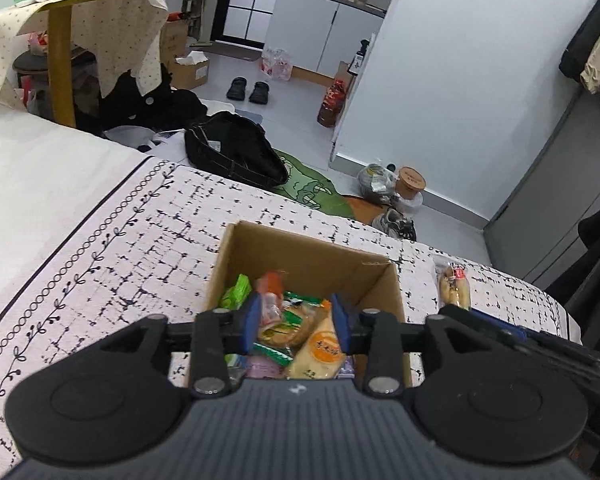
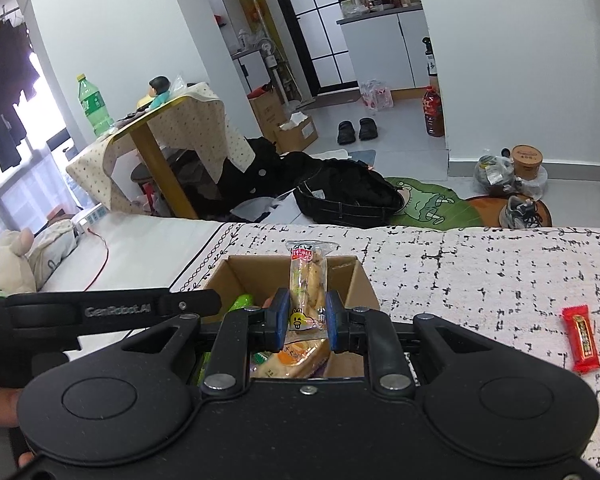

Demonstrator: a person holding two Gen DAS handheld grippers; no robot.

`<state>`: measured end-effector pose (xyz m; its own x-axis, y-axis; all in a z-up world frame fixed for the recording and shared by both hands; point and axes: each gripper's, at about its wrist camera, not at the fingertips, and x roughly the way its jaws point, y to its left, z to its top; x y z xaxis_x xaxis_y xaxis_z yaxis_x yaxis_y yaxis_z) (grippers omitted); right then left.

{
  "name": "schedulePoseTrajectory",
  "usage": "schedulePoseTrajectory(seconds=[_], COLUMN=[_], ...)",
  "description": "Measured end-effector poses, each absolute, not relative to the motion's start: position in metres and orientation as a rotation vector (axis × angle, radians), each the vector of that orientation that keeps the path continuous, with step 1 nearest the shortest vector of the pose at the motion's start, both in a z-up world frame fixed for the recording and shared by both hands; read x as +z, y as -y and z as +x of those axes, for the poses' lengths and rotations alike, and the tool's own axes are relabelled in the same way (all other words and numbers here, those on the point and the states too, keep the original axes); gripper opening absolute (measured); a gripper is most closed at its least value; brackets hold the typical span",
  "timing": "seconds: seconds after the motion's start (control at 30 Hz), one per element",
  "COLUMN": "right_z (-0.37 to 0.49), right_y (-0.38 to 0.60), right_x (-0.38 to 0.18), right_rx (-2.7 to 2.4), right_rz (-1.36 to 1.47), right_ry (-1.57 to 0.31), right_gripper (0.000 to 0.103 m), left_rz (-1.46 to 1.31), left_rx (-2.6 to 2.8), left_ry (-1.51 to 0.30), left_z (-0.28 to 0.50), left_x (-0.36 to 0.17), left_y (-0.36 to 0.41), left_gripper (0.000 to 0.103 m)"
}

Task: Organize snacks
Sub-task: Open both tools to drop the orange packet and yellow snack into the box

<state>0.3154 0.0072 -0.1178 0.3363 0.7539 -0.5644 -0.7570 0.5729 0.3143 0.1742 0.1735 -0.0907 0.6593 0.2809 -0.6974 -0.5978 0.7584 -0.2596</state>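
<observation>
Between the blue pads of the right gripper [image 2: 305,322] sits a clear packet of biscuits [image 2: 308,280], clamped at its lower end and standing upright, its red-labelled top rising above the fingers. Directly beyond and below that gripper is an open cardboard box [image 2: 352,280]; the packet hangs over its opening, not yet inside. Well off to the gripper's right, a red wrapped bar [image 2: 581,339] lies alone on the patterned bedspread [image 2: 480,264].

Left gripper [image 1: 296,320]: jaws apart, nothing pressed between the pads. It hovers over the same cardboard box [image 1: 312,256], and through the gap show the snacks already in it: a round yellow-orange pastry pack [image 1: 320,354], a green-labelled pack [image 1: 288,326] and a bright green packet [image 1: 236,292] toward the gripper's left. No pad touches any of them, as far as can be told.

To the right of the left gripper, the biscuit packet [image 1: 454,284] shows again, held above the box's right wall. In the right wrist view the left gripper's black body [image 2: 112,312] enters from the left, with a hand [image 2: 0,404] on it at the lower edge.

Beyond the bed: a black bag [image 2: 348,196] and a green mat [image 2: 432,204] on the floor.
</observation>
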Motion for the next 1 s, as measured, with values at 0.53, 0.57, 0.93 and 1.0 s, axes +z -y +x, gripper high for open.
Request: schedulePoseTrajectory(seconds=[0.53, 0.57, 0.93, 1.0], right_z=[0.325, 0.326, 0.327, 0.327], right_y=[0.014, 0.017, 0.064, 0.074], right_x=[-0.114, -0.113, -0.106, -0.107], right_rx=[0.966, 0.962, 0.913, 0.904], right_rz=[0.067, 0.067, 0.089, 0.098], right_ry=[-0.73, -0.726, -0.688, -0.684], right_gripper=[0.048, 0.051, 0.079, 0.088], left_rz=[-0.505, -0.506, -0.509, -0.501], left_rx=[0.546, 0.545, 0.53, 0.526], left_ry=[-0.712, -0.716, -0.71, -0.703], left_z=[0.167, 0.168, 0.172, 0.172], left_x=[-0.085, -0.085, -0.08, -0.079], left_y=[-0.163, -0.16, -0.134, -0.129], left_gripper=[0.079, 0.08, 0.097, 0.098])
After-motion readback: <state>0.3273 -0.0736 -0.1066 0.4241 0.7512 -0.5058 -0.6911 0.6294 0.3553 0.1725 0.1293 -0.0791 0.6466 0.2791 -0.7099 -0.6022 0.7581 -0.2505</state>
